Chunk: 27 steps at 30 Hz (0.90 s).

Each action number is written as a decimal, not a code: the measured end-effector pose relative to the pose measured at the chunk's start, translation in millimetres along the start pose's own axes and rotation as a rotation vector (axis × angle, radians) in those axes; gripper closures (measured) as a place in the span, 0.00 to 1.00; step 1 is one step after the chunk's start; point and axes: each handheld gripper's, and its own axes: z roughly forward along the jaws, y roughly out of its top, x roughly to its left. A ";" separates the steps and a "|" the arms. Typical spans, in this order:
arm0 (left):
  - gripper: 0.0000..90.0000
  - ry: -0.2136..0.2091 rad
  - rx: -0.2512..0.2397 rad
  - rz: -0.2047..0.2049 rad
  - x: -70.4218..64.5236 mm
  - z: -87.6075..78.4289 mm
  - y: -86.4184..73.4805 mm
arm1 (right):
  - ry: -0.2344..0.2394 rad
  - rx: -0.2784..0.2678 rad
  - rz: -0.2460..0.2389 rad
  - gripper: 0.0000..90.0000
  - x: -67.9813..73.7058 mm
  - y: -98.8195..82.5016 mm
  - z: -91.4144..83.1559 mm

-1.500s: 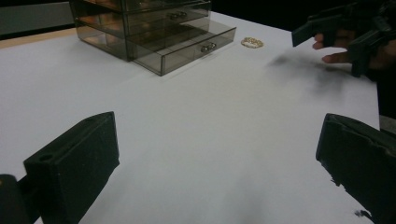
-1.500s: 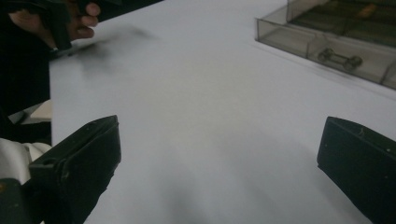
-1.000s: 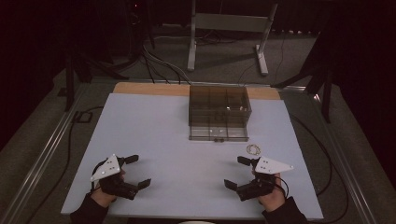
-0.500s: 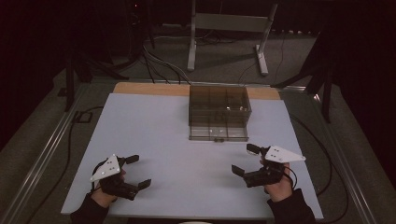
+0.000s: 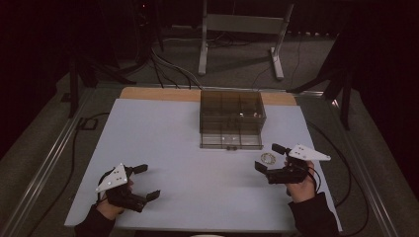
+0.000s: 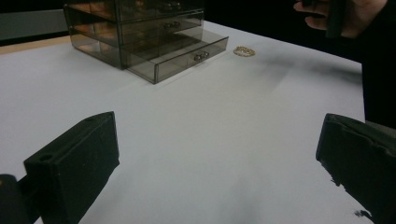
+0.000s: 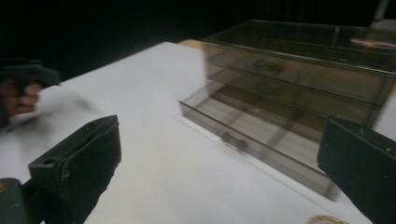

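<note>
Here, a small gold ring (image 5: 267, 158) lies on the white table (image 5: 163, 133), just before the drawer box's (image 5: 231, 118) pulled-out bottom drawer (image 5: 231, 141); right gripper (image 5: 269, 159) open beside it, left gripper (image 5: 146, 181) open near the front edge, bare tabletop between

Black two-jaw left gripper (image 5: 143, 181) and right gripper (image 5: 271, 157), grey three-cornered plates on top, dark sleeves behind

Table (image 5: 168, 148) is a pale bluish white with a light wood strip along the far edge. The drawer box (image 5: 231, 117) is smoky brown see-through plastic. Little ring-shaped bracelet (image 5: 268, 158) looks gold. Both hand-held grippers, left (image 5: 143, 181) and right (image 5: 269, 158), are black with a light grey plate on top.
</note>
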 end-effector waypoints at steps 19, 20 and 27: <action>0.00 0.012 0.005 -0.004 -0.3 -0.2 -0.2 | -0.113 0.083 0.085 0.00 -46.5 -19.9 6.3; 0.00 0.012 0.004 -0.003 -0.2 -0.2 -0.1 | -0.119 0.089 0.095 0.00 -48.5 -20.6 6.3; 0.00 0.012 -0.003 -0.008 0.1 -0.9 0.2 | -0.170 0.121 0.131 0.08 -58.9 -27.1 7.7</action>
